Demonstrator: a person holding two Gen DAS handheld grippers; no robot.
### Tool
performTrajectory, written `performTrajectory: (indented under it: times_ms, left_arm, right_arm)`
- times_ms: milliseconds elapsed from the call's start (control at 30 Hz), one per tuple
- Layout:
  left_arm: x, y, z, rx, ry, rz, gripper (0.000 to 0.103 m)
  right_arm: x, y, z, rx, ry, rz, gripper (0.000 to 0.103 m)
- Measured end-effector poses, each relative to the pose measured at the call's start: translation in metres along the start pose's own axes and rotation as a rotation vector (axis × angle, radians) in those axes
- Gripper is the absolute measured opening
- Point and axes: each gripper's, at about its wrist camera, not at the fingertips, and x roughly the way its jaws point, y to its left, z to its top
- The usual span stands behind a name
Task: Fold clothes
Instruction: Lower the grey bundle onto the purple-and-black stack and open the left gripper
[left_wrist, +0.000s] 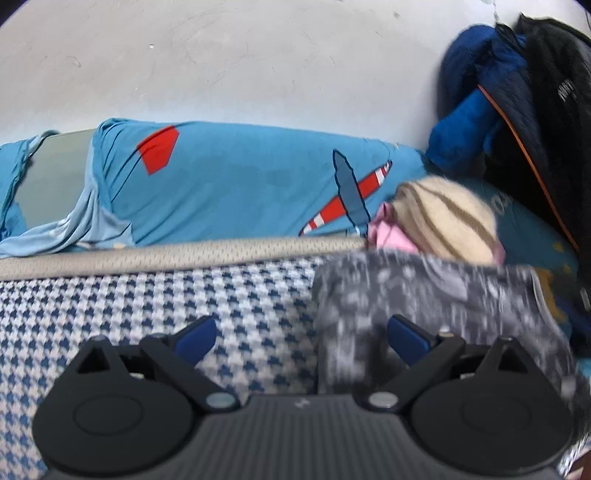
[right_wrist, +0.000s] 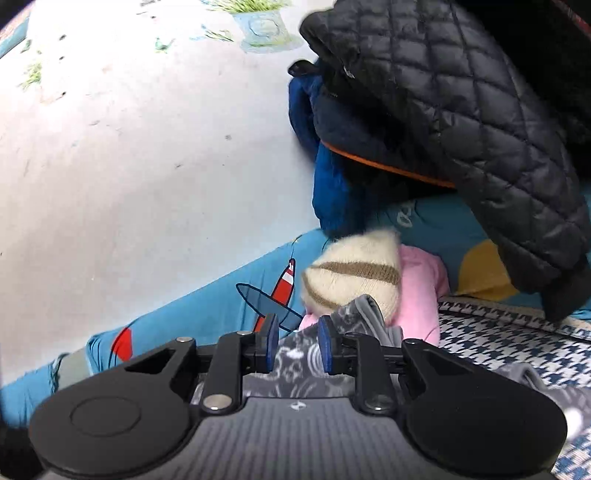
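Evidently the grey-and-white patterned garment (left_wrist: 424, 314) lies on the blue-and-white houndstooth bed cover (left_wrist: 147, 314), spread toward the back edge where it can be flattened for folding. The left gripper (left_wrist: 301, 338) stands wide open above cover and cloth; its blue pads (left_wrist: 406, 338) touch nothing I can make out, though one overlaps the garment in view. The right gripper (right_wrist: 295, 349) is narrowed but not shut, a gap showing between its pads (right_wrist: 325, 349), with a raised fold of the same garment (right_wrist: 354, 317) just behind them; I judge the cloth is not pinched.

Behind it a cream knitted hat with brown stripes (right_wrist: 354, 273) rests on a pink garment (right_wrist: 421, 288), beside a blue printed sheet with an aeroplane (left_wrist: 240, 184). A black quilted jacket (right_wrist: 461, 110) and blue fleece (right_wrist: 325, 192) hang at the wall, out of the way.

Motion blur smears the patterned garment in the left view, so its outline, edges and kind are unclear; its near part is hidden by both grippers.
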Motion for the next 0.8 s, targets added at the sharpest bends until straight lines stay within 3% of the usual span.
performTrajectory:
  times_ms: [233,400,533,800]
  left_arm:
    - [-0.011,0.001,-0.032,0.029,0.015,-0.004,0.099]
    - [-0.005,0.007,-0.039,-0.006,0.031,-0.009,0.103]
    - [-0.003,0.006,-0.043,0.011,0.024,-0.005,0.103]
    - [-0.005,0.015,-0.044,-0.057,0.053,-0.011,0.103]
  right_arm:
    - [0.033,-0.011,0.003,0.099,0.062,-0.031,0.024]
    - [0.055,-0.029,-0.005,0.186,0.104,-0.126,0.024]
    - [0.065,-0.033,-0.012,0.164,0.126,-0.167,0.023]
    - [0.052,-0.035,-0.007,0.208,0.116,-0.121,0.025]
